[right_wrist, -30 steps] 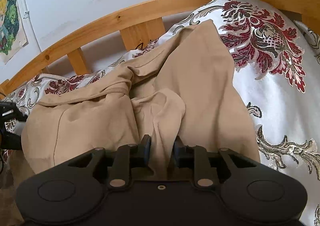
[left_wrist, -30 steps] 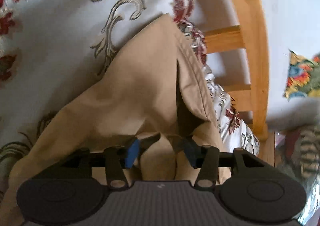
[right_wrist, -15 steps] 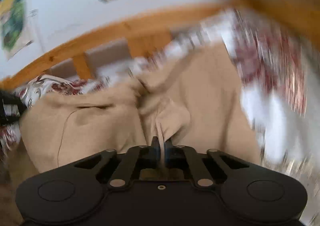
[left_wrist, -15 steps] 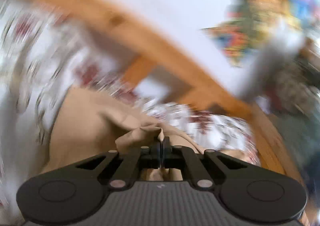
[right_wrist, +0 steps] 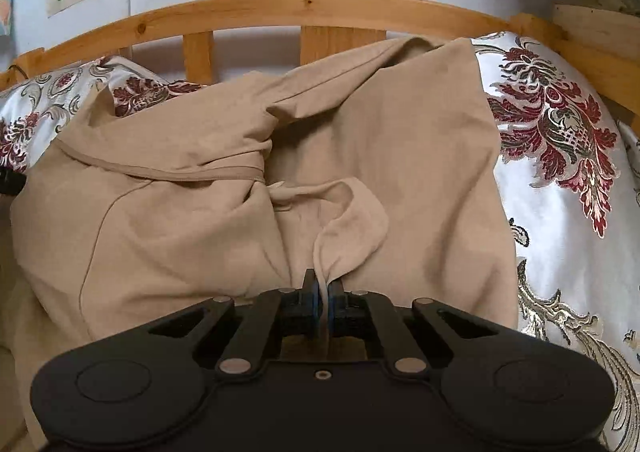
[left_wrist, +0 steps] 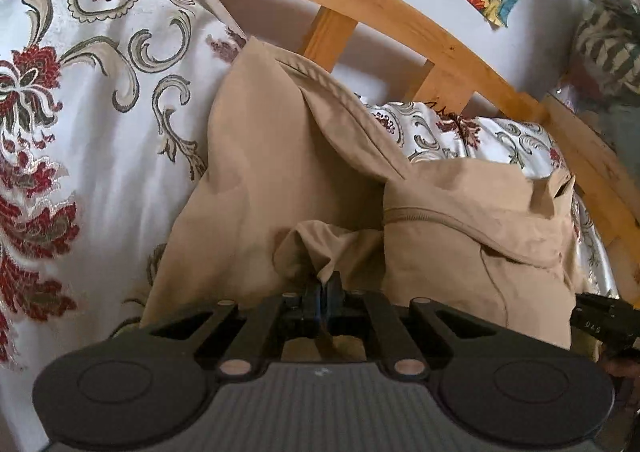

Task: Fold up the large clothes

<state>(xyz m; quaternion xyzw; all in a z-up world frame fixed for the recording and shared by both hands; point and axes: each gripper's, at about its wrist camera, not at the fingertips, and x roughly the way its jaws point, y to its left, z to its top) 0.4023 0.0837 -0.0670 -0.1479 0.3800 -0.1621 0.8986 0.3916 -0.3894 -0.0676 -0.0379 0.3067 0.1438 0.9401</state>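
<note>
The wooden headboard rail and its upright slats close off the far edge of the bed, with the wall right behind, so nothing passes beyond there. A side rail bounds the bed's right edge. The tan garment lies bunched across the middle, its folds raised against the slats. Bare bedspread toward the right edge gives open room, and another wide bare stretch lies on the other side of the garment.
</note>
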